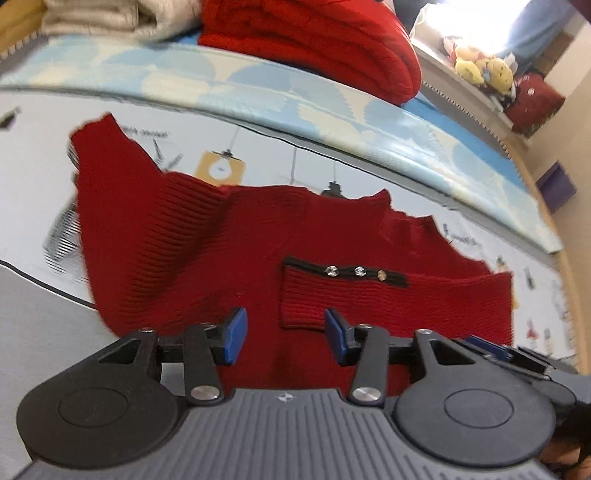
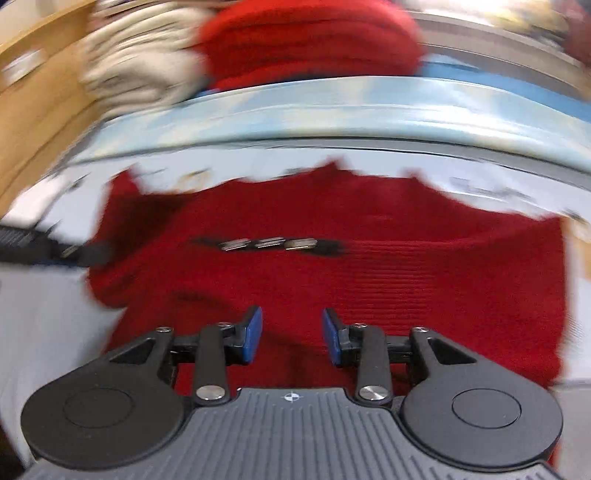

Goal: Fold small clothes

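A small red knit sweater lies on the printed white sheet, one sleeve reaching up left. A folded sleeve cuff with a black strip and three shiny buttons lies across its body. My left gripper is open and empty, just above the sweater's near edge. The right gripper's blue fingers show at the lower right. In the blurred right wrist view the sweater fills the middle, with the buttons left of centre. My right gripper is open and empty over it.
A folded red garment and a cream one sit at the back on a blue patterned mat. Plush toys sit on a sill at the upper right. A wooden edge runs on the left.
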